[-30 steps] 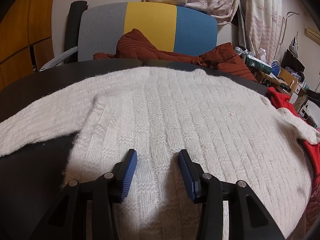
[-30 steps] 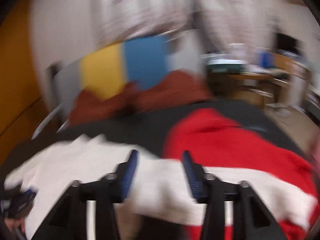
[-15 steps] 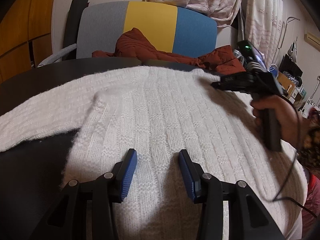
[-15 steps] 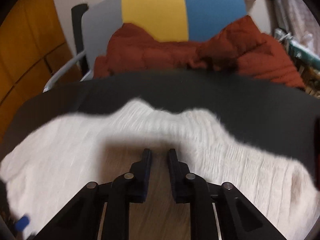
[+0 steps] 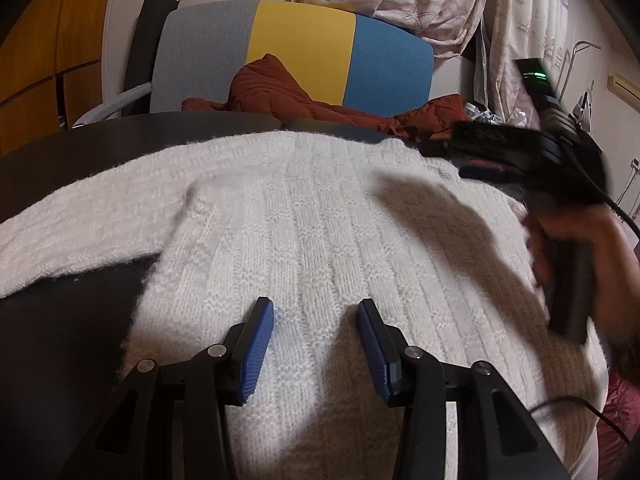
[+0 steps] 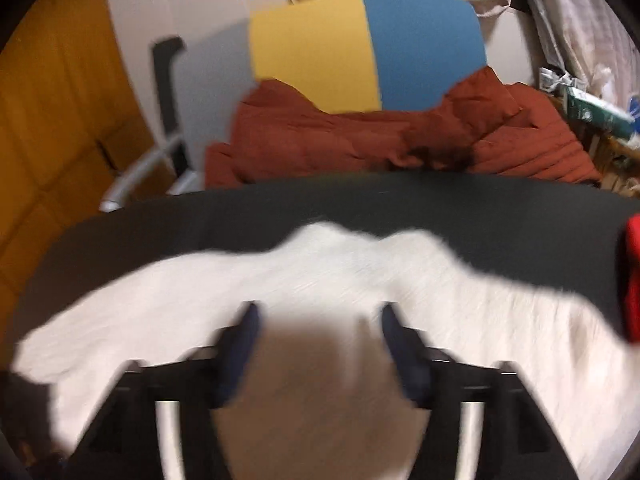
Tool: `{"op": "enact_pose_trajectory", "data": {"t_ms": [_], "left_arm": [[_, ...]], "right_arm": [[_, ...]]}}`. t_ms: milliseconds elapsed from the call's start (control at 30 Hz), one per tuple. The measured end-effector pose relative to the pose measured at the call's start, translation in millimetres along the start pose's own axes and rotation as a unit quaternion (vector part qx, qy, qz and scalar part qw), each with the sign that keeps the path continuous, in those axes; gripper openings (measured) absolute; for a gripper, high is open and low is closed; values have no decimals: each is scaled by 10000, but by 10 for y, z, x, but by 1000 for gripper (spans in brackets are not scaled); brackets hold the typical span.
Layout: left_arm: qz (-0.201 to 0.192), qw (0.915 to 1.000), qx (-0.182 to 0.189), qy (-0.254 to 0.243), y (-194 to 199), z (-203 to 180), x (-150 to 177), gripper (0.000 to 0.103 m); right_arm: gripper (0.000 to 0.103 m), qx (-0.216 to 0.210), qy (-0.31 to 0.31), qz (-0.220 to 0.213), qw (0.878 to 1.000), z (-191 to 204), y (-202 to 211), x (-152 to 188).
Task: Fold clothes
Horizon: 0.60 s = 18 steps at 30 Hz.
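Grey-yellow-blue chair [image 5: 296,60] behind dark table [image 5: 120,136]; wood panels [image 5: 44,60] left, patterned curtains [image 5: 520,20] right

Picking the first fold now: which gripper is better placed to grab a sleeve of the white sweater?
Left, probably. The left gripper hangs open near the spread sleeve of the white sweater; the right gripper sits at the collar.

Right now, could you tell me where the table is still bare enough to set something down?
Bare dark table shows left of the white sweater, below its sleeve, and along the far edge by the chair. The right side is crowded by the right hand-held gripper and a red garment.
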<state>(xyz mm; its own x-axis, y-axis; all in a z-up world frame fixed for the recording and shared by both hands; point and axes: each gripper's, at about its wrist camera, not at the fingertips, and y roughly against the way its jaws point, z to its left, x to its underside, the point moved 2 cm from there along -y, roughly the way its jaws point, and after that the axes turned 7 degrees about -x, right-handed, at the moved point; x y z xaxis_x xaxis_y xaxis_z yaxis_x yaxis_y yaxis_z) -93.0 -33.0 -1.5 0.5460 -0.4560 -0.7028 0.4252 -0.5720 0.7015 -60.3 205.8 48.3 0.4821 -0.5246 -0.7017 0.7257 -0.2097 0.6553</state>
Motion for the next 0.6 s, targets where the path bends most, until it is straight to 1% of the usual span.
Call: {"op": "enact_pose_trajectory", "data": {"t_ms": [33,100,133,167,233,267,333,367,400,467,500,567,600], "left_arm": [[9,10000,4,7,12,-1,-5,44],[150,9999,-13,-23,88,8,-68,41],[160,9998,-45,-52,148,30,-111,40],[40,9998,-171,-110,243,81,-173,40],[-399,9968,-665,-203,449,282,-333,40],[-522,9939,-948,-197,502,433,-416,40],[-620,9860,-1542,-119,541,798,-588,40],[-540,9811,-1857,-61,508,1006,-647,40],[-363,9751,-2186,13,434,1232,-684,40],[165,9622,-2701,296,245,1695,-673,40],[404,9559,-2873,453,165,1887,-647,40],[838,9444,-3077,803,19,2230,-558,40],[902,9424,-3086,928,-20,2352,-529,43]], "right_arm": [[72,-89,26,70,9999,107,44,129],[72,-69,188,236,9995,227,15,354],[72,-43,277,318,9991,280,-8,463],[73,-20,303,445,9985,293,-55,523],[75,15,290,461,9985,292,-75,521],[78,33,304,489,9983,297,-96,522],[84,73,448,534,9975,354,-125,534],[88,96,516,564,9970,386,-131,539],[89,108,548,573,9968,401,-132,543],[89,98,557,559,9968,407,-125,553],[89,69,529,541,9971,396,-117,554],[89,21,483,517,9975,367,-117,548],[90,10,483,522,9975,362,-123,548]]}}
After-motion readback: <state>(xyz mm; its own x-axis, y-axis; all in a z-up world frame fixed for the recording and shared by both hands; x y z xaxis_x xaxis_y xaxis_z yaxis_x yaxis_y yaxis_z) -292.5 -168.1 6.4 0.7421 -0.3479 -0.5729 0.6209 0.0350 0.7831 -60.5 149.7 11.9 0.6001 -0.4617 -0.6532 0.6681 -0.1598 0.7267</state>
